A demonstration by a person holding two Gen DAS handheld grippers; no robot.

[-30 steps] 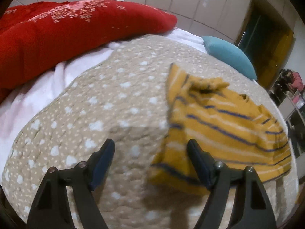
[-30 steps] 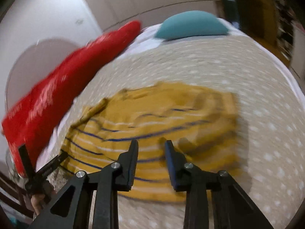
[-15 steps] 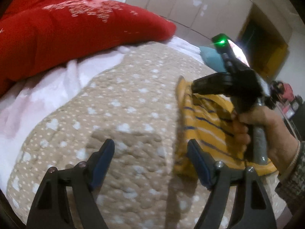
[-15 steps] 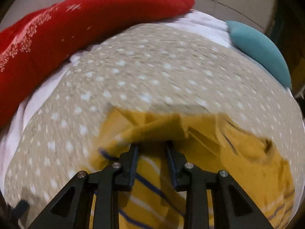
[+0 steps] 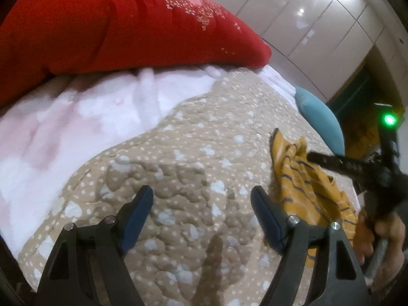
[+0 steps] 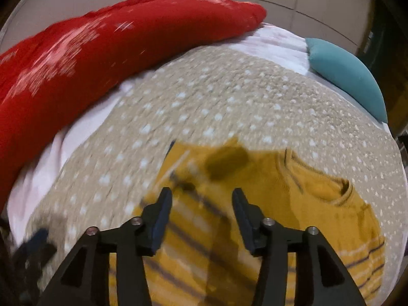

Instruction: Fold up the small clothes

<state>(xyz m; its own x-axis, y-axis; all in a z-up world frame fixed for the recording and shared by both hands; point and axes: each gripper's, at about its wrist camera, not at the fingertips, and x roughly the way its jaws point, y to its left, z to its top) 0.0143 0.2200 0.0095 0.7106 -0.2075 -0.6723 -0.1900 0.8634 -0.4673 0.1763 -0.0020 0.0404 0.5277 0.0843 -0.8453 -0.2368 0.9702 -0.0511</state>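
A small yellow shirt with blue and white stripes [image 6: 293, 204] lies on the beige dotted quilt [image 6: 229, 97], its collar to the right. My right gripper [image 6: 201, 201] is open and empty above the shirt's left part. In the left wrist view the shirt [image 5: 306, 186] lies to the right, partly behind the right gripper's body and the hand holding it. My left gripper [image 5: 201, 204] is open and empty over bare quilt [image 5: 178, 165], left of the shirt.
A big red pillow [image 5: 114, 25] lies along the far left on white bedding [image 5: 76, 117]. A teal cushion [image 6: 349, 76] sits at the far right edge. Pale wardrobe doors [image 5: 318, 25] stand behind.
My right gripper has opened from nearly shut and let the shirt lie on the quilt. My left gripper has swung left, so the shirt sits further right in its view.
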